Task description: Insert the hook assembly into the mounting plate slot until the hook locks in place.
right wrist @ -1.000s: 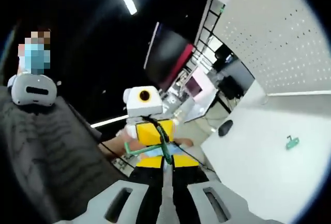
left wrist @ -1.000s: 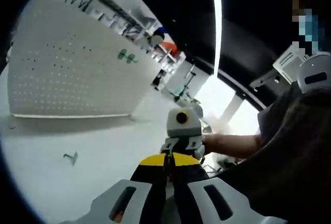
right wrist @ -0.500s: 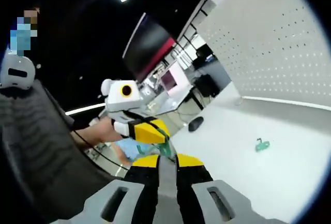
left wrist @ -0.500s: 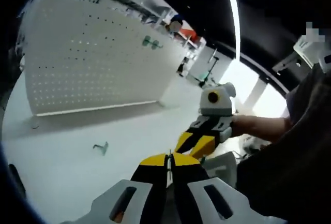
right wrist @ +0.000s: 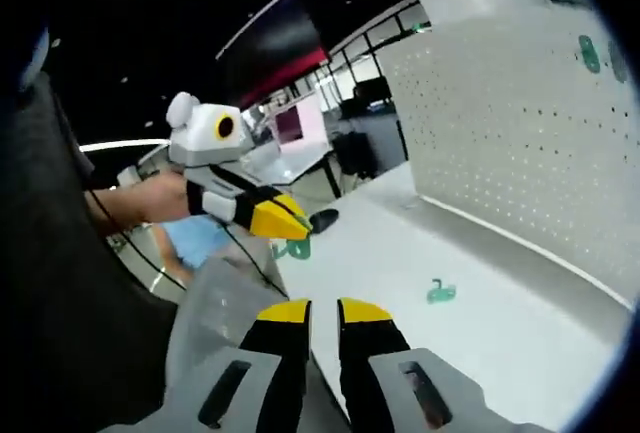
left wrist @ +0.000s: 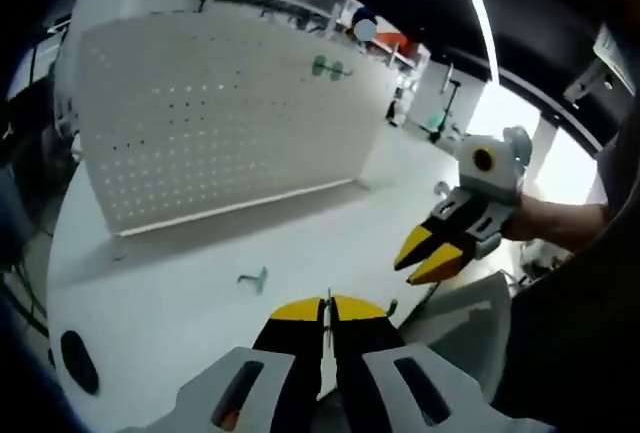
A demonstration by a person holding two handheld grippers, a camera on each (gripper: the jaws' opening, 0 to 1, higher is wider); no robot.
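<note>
- While both grippers hang over the white table (left wrist: 190,253), a small green hook (left wrist: 254,278) lies flat on it, just ahead and a little to the left of the left gripper (left wrist: 328,305).
- From the right gripper view, the same hook (right wrist: 440,292) lies ahead and to the right of the right gripper (right wrist: 325,308), between this gripper and the pegboard (right wrist: 520,123).
- The pegboard (left wrist: 220,123) stands upright at the far side of the table, beyond the hook; 2 green pieces (left wrist: 330,68) hang near its top.
- The left gripper has its yellow tips together with only a thin line between them, and I see nothing held there.
- In the right gripper view the left gripper (right wrist: 285,221) comes in from the left, held by a hand (right wrist: 150,198), tips together; a green piece (right wrist: 296,248) shows just below the tips, but I cannot tell if it touches them.
- The right gripper has a clear gap between its 2 jaws, with nothing in it.
- In the left gripper view it (left wrist: 425,258) comes in from the right, jaws apart.
- A black mouse (right wrist: 322,219) lies on the table behind the left gripper.
</note>
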